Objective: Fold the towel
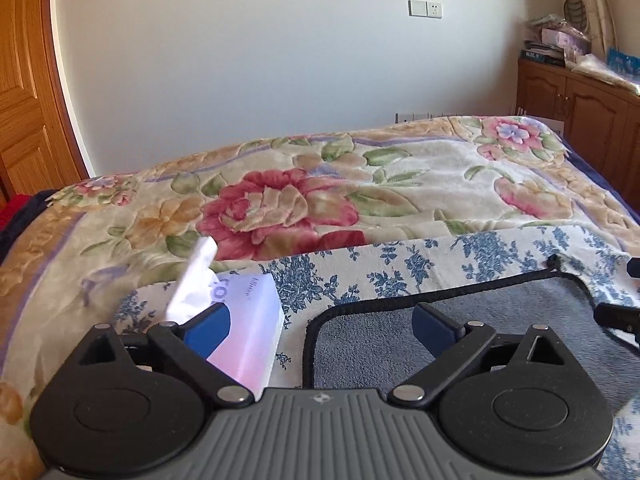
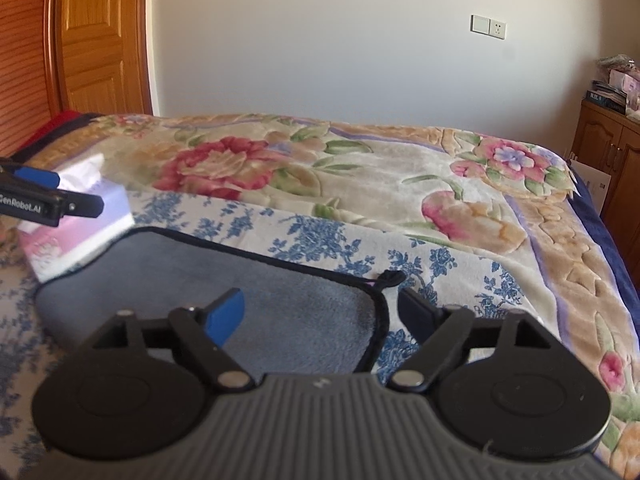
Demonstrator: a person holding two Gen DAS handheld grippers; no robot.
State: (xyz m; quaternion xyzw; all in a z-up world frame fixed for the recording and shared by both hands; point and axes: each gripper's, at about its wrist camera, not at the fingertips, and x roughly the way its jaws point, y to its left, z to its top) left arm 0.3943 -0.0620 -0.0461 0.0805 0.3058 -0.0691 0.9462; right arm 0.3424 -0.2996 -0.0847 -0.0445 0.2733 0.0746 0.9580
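A grey-blue towel (image 1: 500,320) with black piping lies flat on a blue-flowered cloth (image 1: 400,268) on the bed. Its hanging loop (image 1: 554,261) sits at the far right corner. My left gripper (image 1: 324,326) is open and empty, hovering over the towel's far left corner. In the right wrist view the towel (image 2: 240,284) fills the near left. My right gripper (image 2: 324,310) is open and empty, straddling the towel's right edge near the loop (image 2: 390,278). The left gripper's fingers (image 2: 40,184) show at the left edge.
A tissue box (image 1: 248,320) stands just left of the towel; it also shows in the right wrist view (image 2: 80,232). A floral blanket (image 1: 320,200) covers the bed beyond. A wooden cabinet (image 1: 580,112) stands far right, a wooden door (image 2: 100,40) far left.
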